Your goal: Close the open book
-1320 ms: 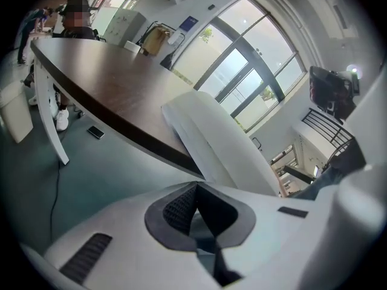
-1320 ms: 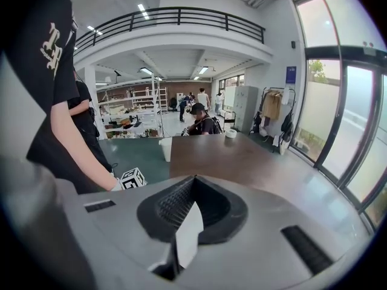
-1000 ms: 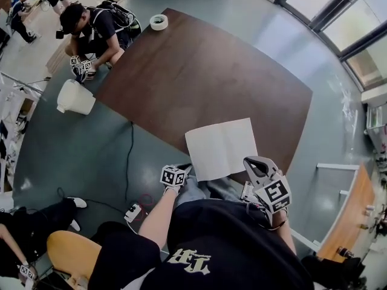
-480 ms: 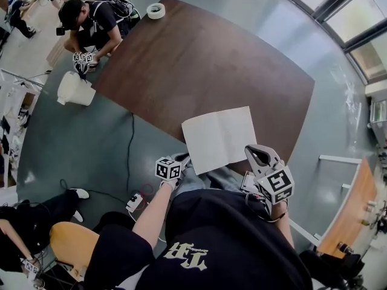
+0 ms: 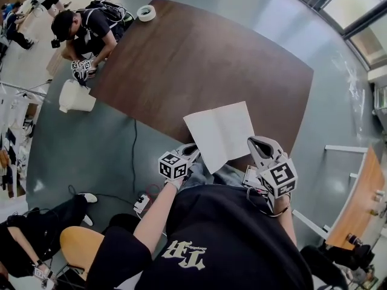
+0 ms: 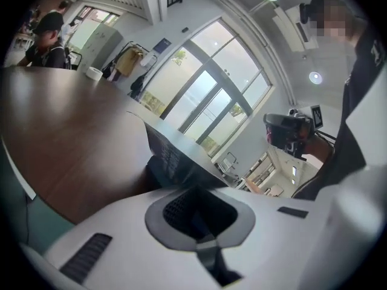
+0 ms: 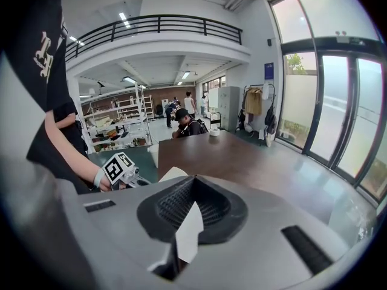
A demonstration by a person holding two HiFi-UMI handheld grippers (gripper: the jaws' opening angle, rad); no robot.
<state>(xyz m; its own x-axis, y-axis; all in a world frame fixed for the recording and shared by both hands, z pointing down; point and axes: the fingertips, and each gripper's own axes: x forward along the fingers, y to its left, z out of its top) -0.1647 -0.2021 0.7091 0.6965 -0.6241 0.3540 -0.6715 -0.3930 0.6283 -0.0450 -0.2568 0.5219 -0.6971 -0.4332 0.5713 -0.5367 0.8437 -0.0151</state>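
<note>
A tape roll (image 5: pixel 144 13) sits on the brown table (image 5: pixel 199 59); a white container (image 5: pixel 75 97) rests on the floor.

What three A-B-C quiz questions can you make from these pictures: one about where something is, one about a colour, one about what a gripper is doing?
1. Where does the open book lie?
A. At the table's near edge, by the grippers
B. On the floor
C. On a chair

2. What colour is the table top?
A. White
B. Green
C. Dark brown

3. What is the right gripper doing?
A. Hanging wide open with nothing in it
B. Pinching a white page
C. Holding a cup

Answers:
1 A: the head view shows the book on the table edge nearest the person.
2 C: the table is dark brown all over.
3 B: in the right gripper view, the right gripper has its jaws shut on a white page.
</note>
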